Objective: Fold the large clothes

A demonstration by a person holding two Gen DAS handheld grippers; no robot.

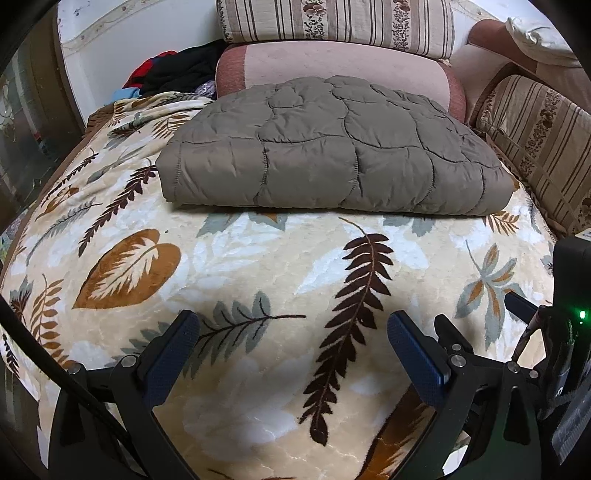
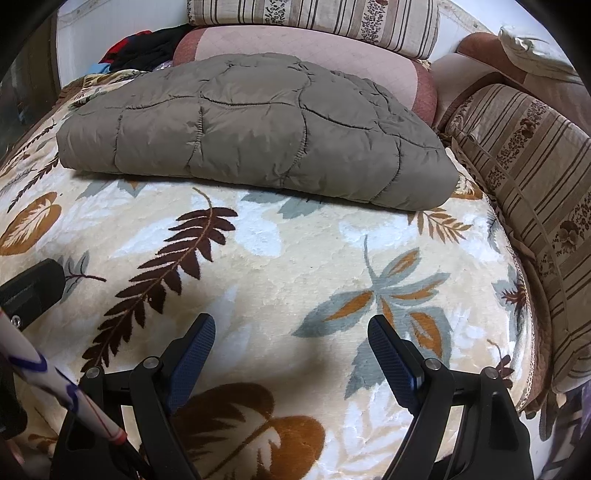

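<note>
A grey-brown quilted garment (image 1: pixel 332 147) lies folded into a thick rectangle on the far part of a leaf-patterned blanket (image 1: pixel 258 266). It also shows in the right wrist view (image 2: pixel 251 125). My left gripper (image 1: pixel 293 323) is open and empty, hovering over the blanket well short of the garment's near edge. My right gripper (image 2: pixel 291 325) is open and empty, also over the blanket (image 2: pixel 295 258) short of the garment. The right gripper's body shows at the right edge of the left wrist view (image 1: pixel 569 295).
A pink bolster (image 1: pixel 332 70) and a striped cushion (image 1: pixel 340 22) lie behind the garment. Another striped cushion (image 2: pixel 535 177) runs along the right side. A pile of dark and red clothes (image 1: pixel 173 70) sits at the back left. The blanket drops off at the left edge.
</note>
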